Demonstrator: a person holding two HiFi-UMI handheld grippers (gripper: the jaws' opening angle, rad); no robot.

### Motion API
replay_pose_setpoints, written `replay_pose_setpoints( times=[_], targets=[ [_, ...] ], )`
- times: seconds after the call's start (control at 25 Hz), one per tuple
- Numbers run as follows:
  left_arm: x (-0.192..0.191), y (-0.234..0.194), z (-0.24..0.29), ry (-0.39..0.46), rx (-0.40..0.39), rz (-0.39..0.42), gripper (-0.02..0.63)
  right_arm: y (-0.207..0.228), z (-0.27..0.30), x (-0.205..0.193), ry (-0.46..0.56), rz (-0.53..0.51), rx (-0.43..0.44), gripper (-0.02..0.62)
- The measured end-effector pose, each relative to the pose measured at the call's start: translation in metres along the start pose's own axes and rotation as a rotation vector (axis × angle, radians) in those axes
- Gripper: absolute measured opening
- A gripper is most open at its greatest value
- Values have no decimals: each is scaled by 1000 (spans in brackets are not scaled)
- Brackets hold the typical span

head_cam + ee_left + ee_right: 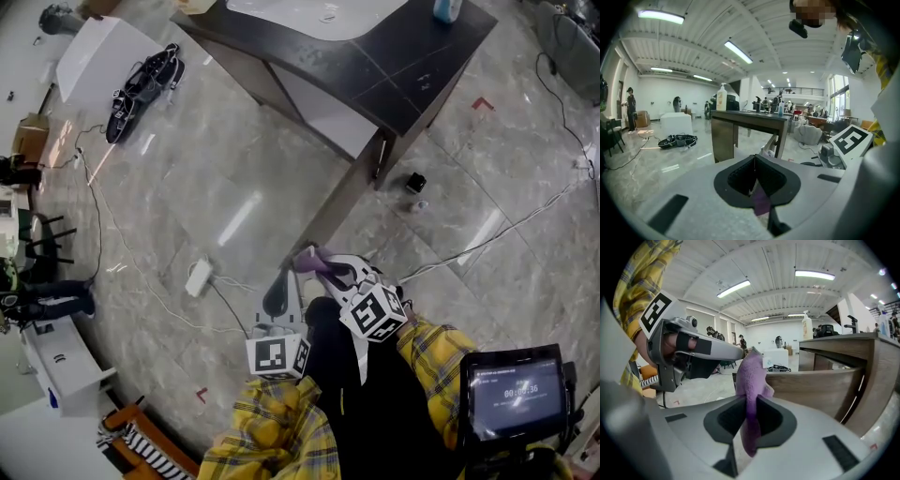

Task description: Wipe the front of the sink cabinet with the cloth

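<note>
A blue bottle (448,9) is standing at the far right edge of the counter (422,70). On the floor (187,178), a black bag (145,80) is lying beside a white box (98,52). A white power strip (199,277) is trailing cables. A small black object (415,183) is sitting alone. A screen (518,394) is showing a timer.

In the head view, the dark brown wooden sink cabinet (412,75) bars 12 to 2 o'clock, its side panel slanting down almost to the jaws. Grey marble floor (216,178) lies open from 9 to 11 o'clock, save for a white power strip (199,277) with thin cords at 9. A small black block (415,182) and a thin pale cable (497,234) lie at 2 to 3 o'clock. A purple fleece cloth (751,376), pinched by the left gripper (754,161) and the right gripper (749,404), bridges the gap between them.
</note>
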State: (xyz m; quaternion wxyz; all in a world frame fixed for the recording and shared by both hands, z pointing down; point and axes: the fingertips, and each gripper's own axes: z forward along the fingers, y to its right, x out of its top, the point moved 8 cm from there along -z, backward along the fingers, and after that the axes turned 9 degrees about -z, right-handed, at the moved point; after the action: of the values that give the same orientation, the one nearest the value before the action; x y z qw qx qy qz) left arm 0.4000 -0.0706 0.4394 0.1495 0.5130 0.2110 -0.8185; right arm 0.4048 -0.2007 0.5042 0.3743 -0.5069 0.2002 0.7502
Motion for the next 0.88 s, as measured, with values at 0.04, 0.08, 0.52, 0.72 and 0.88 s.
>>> replay_pose_setpoints(
  times=[0.04, 0.08, 0.52, 0.72, 0.88],
  targets=[
    [-1, 2, 0, 2, 0, -3, 8, 0, 0, -1, 2, -8, 2, 41],
    [-1, 3, 1, 6, 1, -7, 8, 1, 1, -2, 4, -17, 5, 41],
    [-19, 29, 14, 0, 9, -12, 8, 40, -5, -17, 27, -79, -18, 41],
    [-16, 43, 30, -1, -12, -2, 8, 68, -11, -25, 36, -86, -65, 41],
    [-16, 55, 43, -12, -40, 26, 8, 90, -17, -34, 37, -79, -101, 41]
  ],
)
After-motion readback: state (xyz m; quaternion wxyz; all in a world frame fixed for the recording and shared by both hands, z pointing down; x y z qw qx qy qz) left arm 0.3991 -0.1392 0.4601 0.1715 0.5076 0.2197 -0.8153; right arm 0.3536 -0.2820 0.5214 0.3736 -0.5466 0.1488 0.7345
